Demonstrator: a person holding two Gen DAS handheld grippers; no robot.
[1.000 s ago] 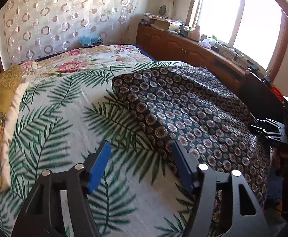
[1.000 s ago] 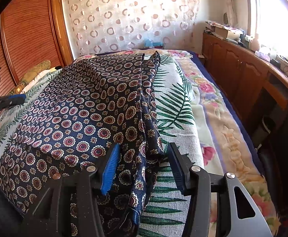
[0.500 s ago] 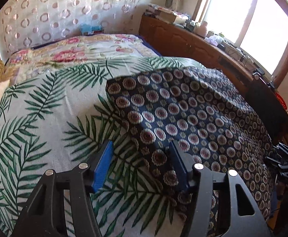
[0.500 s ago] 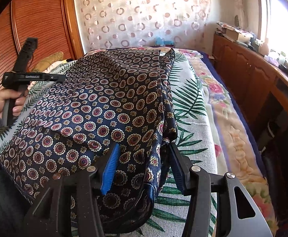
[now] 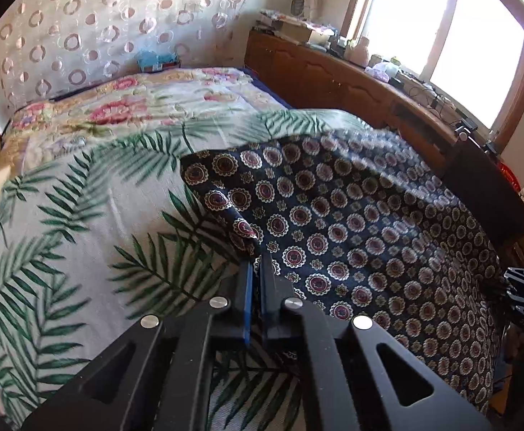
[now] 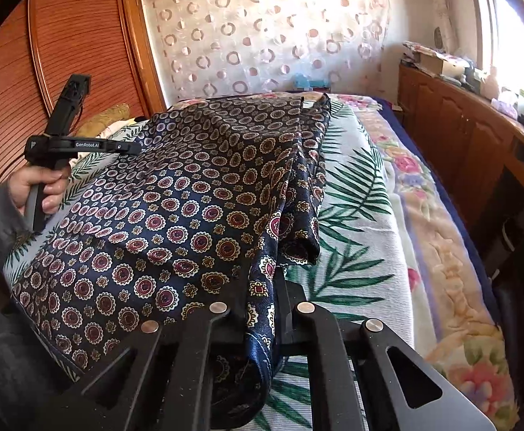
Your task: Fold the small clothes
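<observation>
Left wrist view: the left gripper (image 5: 256, 269), wide apart a second ago, has just clamped the navy patterned garment's (image 5: 352, 222) edge on the bed (image 5: 82, 215); the right gripper (image 6: 258, 287) likewise pinches its bunched hem.

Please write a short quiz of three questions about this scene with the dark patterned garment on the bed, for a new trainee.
1. True or false: the right tool is shut on the patterned garment.
2. Which covering lies directly under the garment? A) palm-leaf blanket B) bare mattress C) striped towel
3. Fill in: the left tool grips the garment at its ____ nearest that tool.

Key: 1 true; 2 A; 3 edge.
</observation>
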